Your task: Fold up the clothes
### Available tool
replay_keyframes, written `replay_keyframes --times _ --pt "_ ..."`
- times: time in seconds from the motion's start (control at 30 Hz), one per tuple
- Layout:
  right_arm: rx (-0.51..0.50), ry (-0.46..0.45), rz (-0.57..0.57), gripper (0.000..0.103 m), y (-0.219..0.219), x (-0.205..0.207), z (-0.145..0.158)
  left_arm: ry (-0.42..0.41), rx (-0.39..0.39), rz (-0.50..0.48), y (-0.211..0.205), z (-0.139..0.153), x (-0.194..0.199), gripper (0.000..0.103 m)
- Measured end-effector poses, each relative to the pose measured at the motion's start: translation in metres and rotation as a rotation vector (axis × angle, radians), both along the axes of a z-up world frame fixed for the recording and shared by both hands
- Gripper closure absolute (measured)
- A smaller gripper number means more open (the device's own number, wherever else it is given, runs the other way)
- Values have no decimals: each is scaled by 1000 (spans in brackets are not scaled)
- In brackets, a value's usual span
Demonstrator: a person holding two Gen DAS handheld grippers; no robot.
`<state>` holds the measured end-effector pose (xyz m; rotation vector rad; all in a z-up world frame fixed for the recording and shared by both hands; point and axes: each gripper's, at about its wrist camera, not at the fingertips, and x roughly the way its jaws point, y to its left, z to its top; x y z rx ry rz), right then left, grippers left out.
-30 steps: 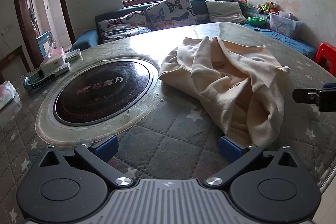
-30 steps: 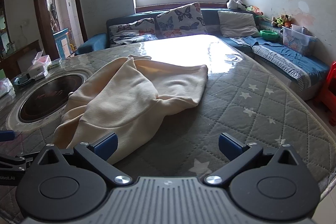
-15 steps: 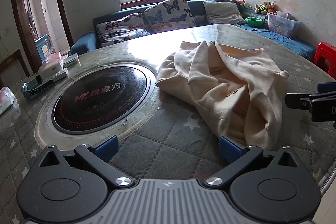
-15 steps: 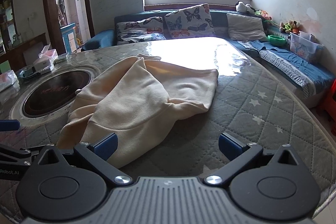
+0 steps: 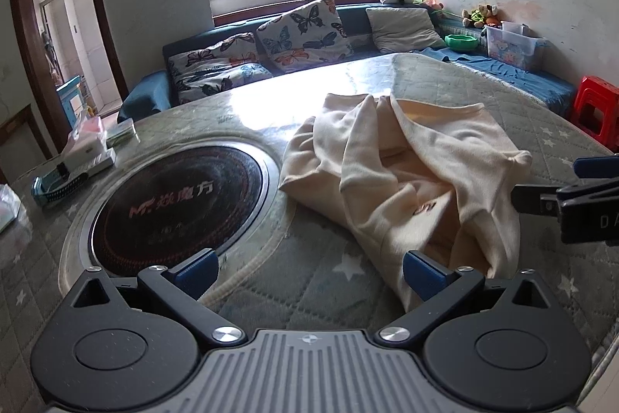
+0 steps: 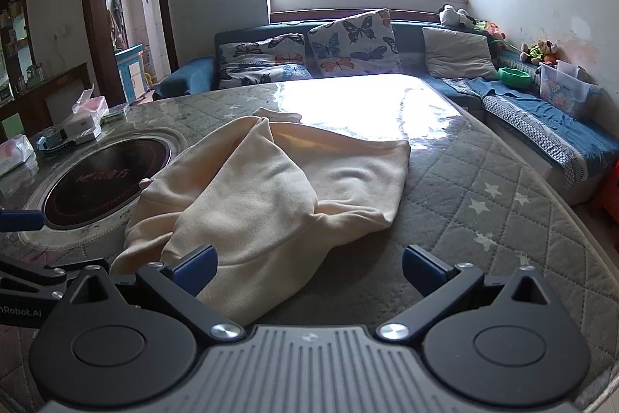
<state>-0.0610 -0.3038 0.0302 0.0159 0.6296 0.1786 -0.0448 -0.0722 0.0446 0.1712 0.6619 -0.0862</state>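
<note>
Jaws wide apart and empty on left gripper (image 5: 309, 271) and right gripper (image 6: 308, 268), near the cream garment (image 5: 418, 177).

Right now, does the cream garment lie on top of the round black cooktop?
No, the cream garment lies crumpled on the quilted cover beside the round black cooktop, not covering it.

Both wrist views low over the table (image 5: 309, 281), facing the window, sharing the garment (image 6: 271, 196)

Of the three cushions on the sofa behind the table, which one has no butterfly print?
The plain beige cushion, the rightmost one. The upright cushion beside it and the flat cushion further left both carry coloured butterflies.
</note>
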Motion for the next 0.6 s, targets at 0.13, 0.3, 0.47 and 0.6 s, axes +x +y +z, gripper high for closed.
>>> replay_keyframes --times 0.13,0.3,0.47,0.6 --pt "-2 -1 2 0 1 6 1 -3 6 -9 -5 2 8 0" --pt "4 2 -3 0 0 14 1 -5 8 -13 -7 2 14 0" --pt "10 6 -9 0 -2 19 0 -3 18 -19 -9 2 20 0" --pt "0 8 -6 0 -2 25 -1 2 12 -22 -10 4 29 0"
